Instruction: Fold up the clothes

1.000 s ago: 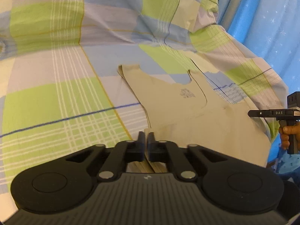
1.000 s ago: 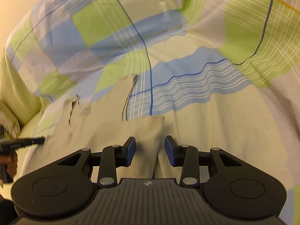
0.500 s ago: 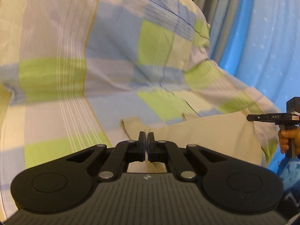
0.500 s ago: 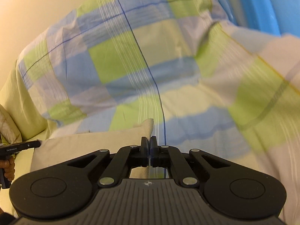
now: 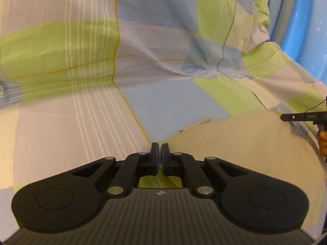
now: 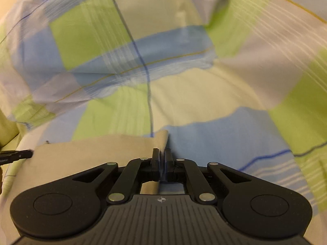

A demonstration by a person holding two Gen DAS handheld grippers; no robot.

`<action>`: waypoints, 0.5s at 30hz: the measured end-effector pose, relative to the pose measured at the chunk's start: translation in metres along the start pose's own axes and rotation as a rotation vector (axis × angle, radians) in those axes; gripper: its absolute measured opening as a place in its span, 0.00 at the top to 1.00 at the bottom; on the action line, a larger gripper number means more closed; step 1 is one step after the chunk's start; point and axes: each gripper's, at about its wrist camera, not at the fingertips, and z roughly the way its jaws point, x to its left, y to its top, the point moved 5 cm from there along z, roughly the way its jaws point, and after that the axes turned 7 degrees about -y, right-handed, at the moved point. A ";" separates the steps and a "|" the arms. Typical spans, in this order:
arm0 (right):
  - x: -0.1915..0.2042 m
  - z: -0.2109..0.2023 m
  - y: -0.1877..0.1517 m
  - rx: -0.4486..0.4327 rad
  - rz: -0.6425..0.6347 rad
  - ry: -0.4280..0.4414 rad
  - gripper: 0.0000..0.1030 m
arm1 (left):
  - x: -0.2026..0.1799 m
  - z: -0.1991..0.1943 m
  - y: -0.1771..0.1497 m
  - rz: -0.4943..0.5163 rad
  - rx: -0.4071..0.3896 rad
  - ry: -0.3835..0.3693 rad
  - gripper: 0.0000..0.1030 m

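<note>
My left gripper (image 5: 159, 146) has its jaws pressed together on a corner of the beige garment (image 5: 241, 143), with only a thin sliver of cloth showing between the pads. My right gripper (image 6: 161, 152) is clamped the same way on the opposite corner of that garment (image 6: 92, 153), the fabric peaking up just above its fingertips. In the left wrist view the garment spreads away to the right of my pinch as a smooth folded panel, and at its far edge I can see the tip of the right gripper (image 5: 302, 116) meeting the cloth, with a bit of the hand (image 5: 322, 143) that holds it below. In the right wrist view the same panel runs off to the left, where the tip of the left gripper (image 6: 16, 155) reaches its far corner. So the garment hangs stretched between my two pinches, over the checked bedsheet (image 5: 163, 94), a rumpled cover of green, blue and cream squares (image 6: 184, 94) that fills most of both views. A blue curtain (image 5: 302, 20) with small pale stars stands beyond the sheet at the upper right of the left wrist view.
</note>
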 end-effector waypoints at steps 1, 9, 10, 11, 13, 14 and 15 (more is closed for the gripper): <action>-0.001 -0.006 -0.001 -0.008 -0.002 -0.018 0.88 | 0.001 -0.004 -0.001 -0.007 -0.007 0.012 0.96; 0.041 -0.105 -0.038 -0.036 -0.114 0.023 0.79 | -0.050 -0.077 -0.026 0.122 -0.017 0.060 0.95; 0.050 -0.117 -0.047 -0.024 -0.143 0.048 0.79 | -0.064 -0.086 -0.033 0.146 -0.012 0.042 0.94; 0.064 -0.127 -0.059 -0.003 -0.167 0.078 0.79 | -0.077 -0.095 -0.040 0.169 -0.006 0.023 0.94; 0.081 -0.135 -0.081 0.044 -0.202 0.121 0.79 | -0.105 -0.105 -0.057 0.208 0.021 -0.035 0.92; 0.087 -0.137 -0.091 0.067 -0.217 0.135 0.79 | -0.118 -0.106 -0.067 0.232 0.036 -0.059 0.92; 0.092 -0.136 -0.101 0.095 -0.228 0.142 0.80 | -0.130 -0.108 -0.076 0.256 0.051 -0.081 0.92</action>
